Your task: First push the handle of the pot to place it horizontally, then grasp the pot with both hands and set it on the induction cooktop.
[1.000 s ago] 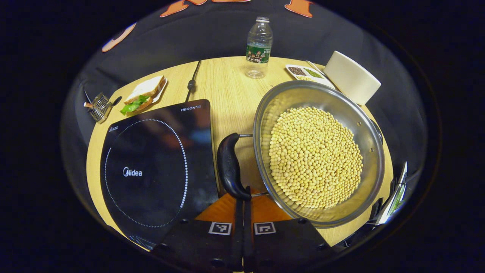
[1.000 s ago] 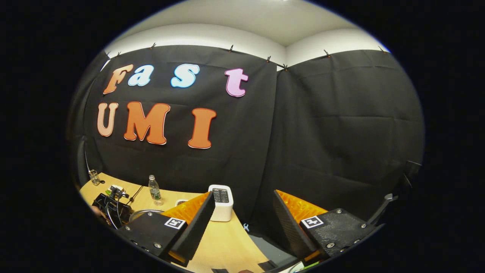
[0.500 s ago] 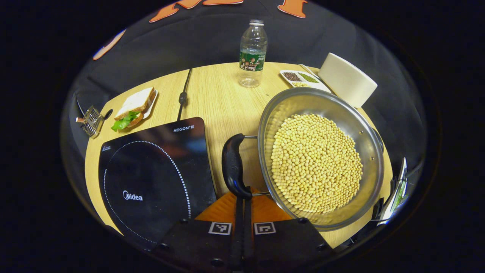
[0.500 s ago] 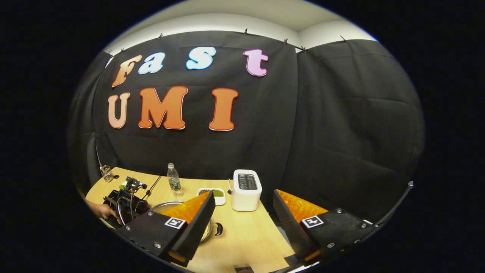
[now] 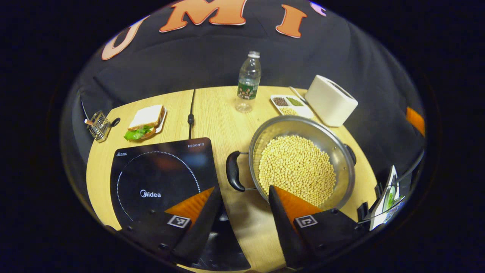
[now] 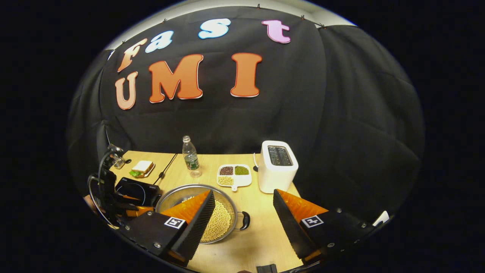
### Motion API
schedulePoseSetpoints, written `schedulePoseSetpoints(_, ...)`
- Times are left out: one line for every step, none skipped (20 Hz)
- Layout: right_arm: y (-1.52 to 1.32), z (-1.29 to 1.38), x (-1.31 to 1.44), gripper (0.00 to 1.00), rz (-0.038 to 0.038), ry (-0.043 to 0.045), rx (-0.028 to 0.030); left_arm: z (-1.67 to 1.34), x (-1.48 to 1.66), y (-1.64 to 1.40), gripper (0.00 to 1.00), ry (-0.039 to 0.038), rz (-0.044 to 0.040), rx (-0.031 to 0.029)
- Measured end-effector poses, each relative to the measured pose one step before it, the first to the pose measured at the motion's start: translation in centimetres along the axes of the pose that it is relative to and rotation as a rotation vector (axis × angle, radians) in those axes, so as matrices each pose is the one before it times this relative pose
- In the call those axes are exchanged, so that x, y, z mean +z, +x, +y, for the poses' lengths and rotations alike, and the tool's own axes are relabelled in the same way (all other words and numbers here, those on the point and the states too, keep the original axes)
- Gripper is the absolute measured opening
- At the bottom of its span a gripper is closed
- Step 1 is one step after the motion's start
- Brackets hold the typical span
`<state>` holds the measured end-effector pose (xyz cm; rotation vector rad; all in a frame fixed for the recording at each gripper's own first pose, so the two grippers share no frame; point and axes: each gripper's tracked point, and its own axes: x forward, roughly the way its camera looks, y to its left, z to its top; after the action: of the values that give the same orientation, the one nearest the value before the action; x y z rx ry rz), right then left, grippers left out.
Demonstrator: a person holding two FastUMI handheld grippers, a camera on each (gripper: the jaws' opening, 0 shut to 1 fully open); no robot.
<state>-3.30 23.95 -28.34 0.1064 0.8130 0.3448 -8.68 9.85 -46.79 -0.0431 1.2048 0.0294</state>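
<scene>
The left hand-held gripper [image 5: 242,212] has backed off the steel bean-filled pot's [image 5: 301,163] black handle [image 5: 233,171] and now gapes empty; the right hand-held gripper [image 6: 242,222] hangs wide open, so grasping comes next.

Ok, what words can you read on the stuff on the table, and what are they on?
"Midea": middle of the induction cooktop.
"HEGON III": the cooktop's far right corner.
Tiny print at its far left corner: too small to read.
Label on the water bottle: too blurred to read.
</scene>
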Motion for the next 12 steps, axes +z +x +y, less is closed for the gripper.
schedulePoseSetpoints(0.868, 0.354, -0.579, 0.96, 0.02056, 0.00458, 0.00854, 0.304, 0.789, 0.009, 0.9, -0.00464, -0.01876, 0.01352)
schedulePoseSetpoints(0.774, 0.352, -0.494, 0.96, 0.01919, 0.00621, 0.01042, 0.215, 0.48, 0.316, 0.99, -0.00471, -0.00973, 0.01356)
schedulePoseSetpoints(0.854, 0.242, -0.553, 0.96, 0.01992, 0.00777, 0.00694, -0.041, 0.338, 0.493, 0.96, -0.00402, -0.00216, 0.00536)
schedulePoseSetpoints(0.747, 0.195, -0.633, 0.96, 0.0257, 0.00535, 0.00661, -0.12, 0.063, 0.482, 0.97, 0.00083, 0.00053, 0.0052)
schedulePoseSetpoints(0.783, 0.167, -0.718, 0.96, 0.02315, 0.00759, 0.00233, -0.1, 0.203, 0.583, 0.97, 0.00265, -0.00034, 0.00293)
schedulePoseSetpoints(0.683, 0.053, -0.498, 0.96, 0.02435, 0.00921, -0.0005, -0.384, 0.044, 0.371, 0.99, 0.00254, 0.00186, -0.00272)
schedulePoseSetpoints(0.652, -0.001, -0.461, 0.96, 0.01992, 0.01102, 0.0025, -0.341, 0.249, 0.533, 0.99, 0.00632, -0.00119, -0.00534)
schedulePoseSetpoints(0.724, -0.074, -0.452, 0.96, 0.01739, 0.01168, -0.00289, -0.302, 0.215, 0.555, 0.99, 0.00651, 0.00582, -0.00299)
schedulePoseSetpoints(0.397, -0.182, -0.546, 0.96, 0.01939, 0.00831, -0.00145, -0.344, -0.086, 0.543, 0.98, 0.00535, 0.00337, -0.00963)
schedulePoseSetpoints(0.458, -0.132, -0.302, 0.96, 0.01532, 0.00517, -0.00509, -0.321, 0.185, 0.542, 0.97, 0.00929, 0.00047, -0.00542)
schedulePoseSetpoints(0.678, -0.096, -0.544, 0.96, 0.01435, 0.00047, -0.00429, -0.236, 0.16, 0.494, 0.98, 0.00496, -0.00009, -0.00477)
schedulePoseSetpoints(0.577, -0.097, -0.316, 0.96, 0.01292, -0.00302, -0.00467, -0.034, -0.056, 0.653, 0.97, -0.00226, 0.00747, 0.00561)
